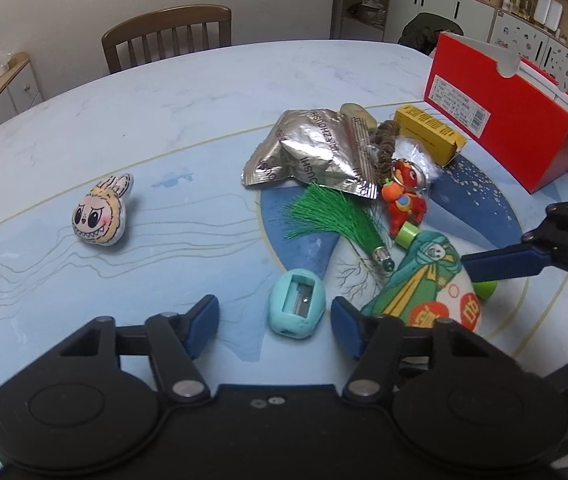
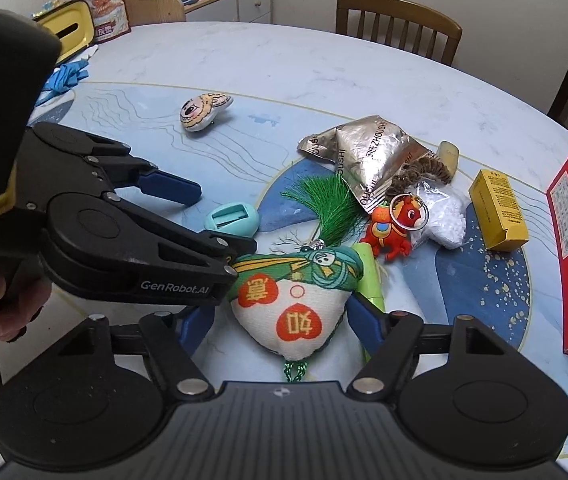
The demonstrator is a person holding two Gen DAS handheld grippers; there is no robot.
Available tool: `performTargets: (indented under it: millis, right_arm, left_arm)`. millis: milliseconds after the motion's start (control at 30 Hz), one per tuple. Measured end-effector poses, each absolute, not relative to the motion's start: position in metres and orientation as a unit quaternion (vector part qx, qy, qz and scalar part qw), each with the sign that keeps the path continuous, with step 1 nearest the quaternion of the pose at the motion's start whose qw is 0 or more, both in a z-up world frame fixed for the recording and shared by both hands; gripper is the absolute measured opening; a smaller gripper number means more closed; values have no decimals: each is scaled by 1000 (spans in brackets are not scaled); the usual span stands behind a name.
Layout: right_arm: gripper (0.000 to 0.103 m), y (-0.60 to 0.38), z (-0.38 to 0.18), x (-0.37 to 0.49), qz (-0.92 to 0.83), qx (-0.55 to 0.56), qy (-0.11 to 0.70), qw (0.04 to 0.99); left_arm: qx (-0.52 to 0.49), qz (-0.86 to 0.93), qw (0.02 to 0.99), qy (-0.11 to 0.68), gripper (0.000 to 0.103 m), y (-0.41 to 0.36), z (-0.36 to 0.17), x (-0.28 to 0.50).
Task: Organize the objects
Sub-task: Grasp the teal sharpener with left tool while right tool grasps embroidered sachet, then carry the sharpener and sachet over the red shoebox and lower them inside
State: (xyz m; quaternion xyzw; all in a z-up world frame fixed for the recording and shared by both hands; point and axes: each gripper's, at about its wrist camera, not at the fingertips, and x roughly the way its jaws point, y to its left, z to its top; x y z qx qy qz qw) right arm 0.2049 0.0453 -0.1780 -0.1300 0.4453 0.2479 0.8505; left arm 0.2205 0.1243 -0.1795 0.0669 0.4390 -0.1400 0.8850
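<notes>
A teal pencil sharpener (image 1: pixel 298 310) lies on the table between the blue pads of my open left gripper (image 1: pixel 275 320), touching neither. The right wrist view shows the same left gripper (image 2: pixel 223 218) reaching in from the left around the sharpener (image 2: pixel 231 220). My right gripper (image 2: pixel 281 324) stands open astride a green and white cloth sachet (image 2: pixel 288 312) with red hearts, its pads close beside the sachet. In the left wrist view one blue finger (image 1: pixel 504 264) of the right gripper comes in from the right behind the sachet (image 1: pixel 424 288).
Behind lie a green tassel (image 1: pixel 332 216), a silver foil packet (image 1: pixel 316 148), a red horse keychain (image 1: pixel 404 196), a green tube (image 2: pixel 370 276), a yellow box (image 1: pixel 430 132) and an open red box (image 1: pixel 512 120). A rabbit-faced toy (image 1: pixel 101 212) sits apart at the left. A chair (image 1: pixel 167 36) stands beyond the table.
</notes>
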Motion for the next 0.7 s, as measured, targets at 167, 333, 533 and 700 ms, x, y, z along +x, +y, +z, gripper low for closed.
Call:
performTargets:
  millis: [167,333,533,700]
  right_arm:
    - [61,42,-178,207,244,-116,450,851]
    - [56,36,-177,206,240,-97,451,854]
    - [53,27,-169,199,233,-80,445,861]
    - [53,10,-149,185,223,-53,435,871]
  left_arm:
    - [58,-142,886,438,44,123,-178,220]
    - [45,-151,884,440,30,124,-176,219]
    - [37,-148,881,448,30,126,-175,219]
    - [23,-146,883,445,30,130,-165,216]
